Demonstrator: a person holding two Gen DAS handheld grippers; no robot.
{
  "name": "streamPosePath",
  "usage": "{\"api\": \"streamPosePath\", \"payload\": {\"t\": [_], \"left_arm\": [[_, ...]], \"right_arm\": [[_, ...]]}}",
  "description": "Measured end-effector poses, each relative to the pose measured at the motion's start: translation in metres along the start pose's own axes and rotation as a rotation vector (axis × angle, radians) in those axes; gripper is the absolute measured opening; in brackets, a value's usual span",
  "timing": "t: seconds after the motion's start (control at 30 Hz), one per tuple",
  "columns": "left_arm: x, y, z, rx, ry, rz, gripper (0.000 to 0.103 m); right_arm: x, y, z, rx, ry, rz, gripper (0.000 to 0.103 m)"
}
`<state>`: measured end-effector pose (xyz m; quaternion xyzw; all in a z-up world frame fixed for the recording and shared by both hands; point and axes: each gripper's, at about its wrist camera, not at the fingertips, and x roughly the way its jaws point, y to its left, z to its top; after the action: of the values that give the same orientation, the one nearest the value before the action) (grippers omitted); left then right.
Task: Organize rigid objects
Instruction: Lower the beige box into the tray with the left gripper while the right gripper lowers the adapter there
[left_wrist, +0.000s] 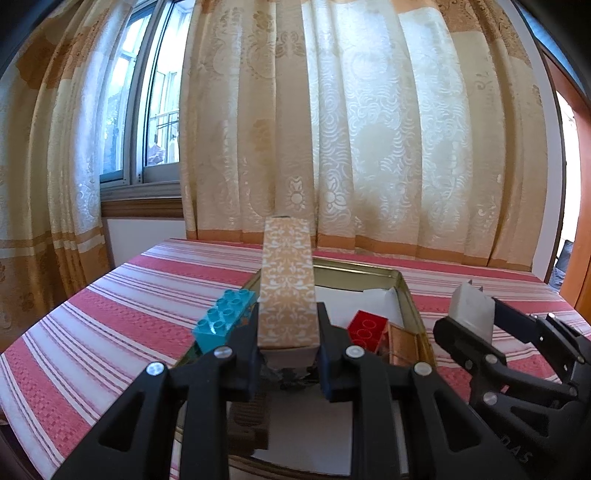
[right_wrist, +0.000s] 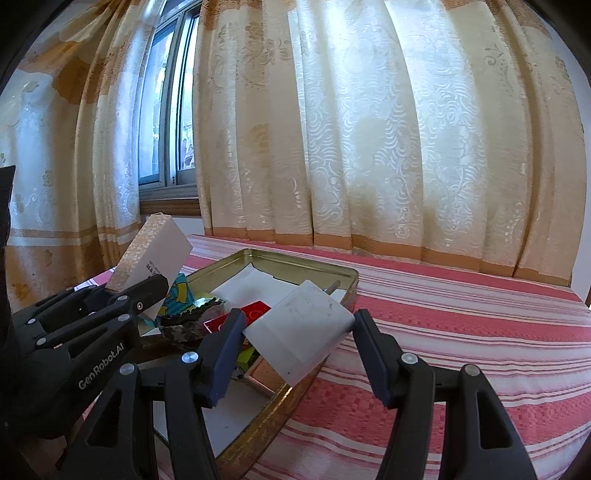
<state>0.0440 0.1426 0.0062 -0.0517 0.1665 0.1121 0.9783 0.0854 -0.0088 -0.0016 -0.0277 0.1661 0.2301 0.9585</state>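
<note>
My left gripper (left_wrist: 288, 322) is shut on a tall beige patterned box (left_wrist: 286, 280), held upright and tilted back above the near left part of a gold tin (left_wrist: 408, 295). In the right wrist view the same box (right_wrist: 147, 254) leans in the left gripper (right_wrist: 146, 295) over the tin (right_wrist: 317, 264). My right gripper (right_wrist: 301, 322) is shut on a white plug adapter (right_wrist: 299, 332), over the tin's right rim, prongs pointing away. The right gripper (left_wrist: 474, 321) and the adapter (left_wrist: 471, 312) also show in the left wrist view. A blue brick (left_wrist: 225, 318) and a red brick (left_wrist: 368, 328) lie by the tin.
The tin sits on a red and white striped tablecloth (right_wrist: 461, 332). Inside it lie white paper, a colourful wrapper (right_wrist: 177, 291), a brown box (left_wrist: 402, 345) and a yellow-green piece (right_wrist: 246, 357). Cream curtains (right_wrist: 369, 147) and a window (left_wrist: 155, 122) stand behind the table.
</note>
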Motion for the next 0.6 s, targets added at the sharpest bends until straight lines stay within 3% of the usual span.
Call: {"api": "streamPosePath", "payload": {"t": [0.6], "left_arm": [[0.002,0.014,0.001,0.001,0.012,0.024,0.023]], "right_arm": [[0.008,0.017,0.002,-0.031,0.015,0.032,0.062]]}}
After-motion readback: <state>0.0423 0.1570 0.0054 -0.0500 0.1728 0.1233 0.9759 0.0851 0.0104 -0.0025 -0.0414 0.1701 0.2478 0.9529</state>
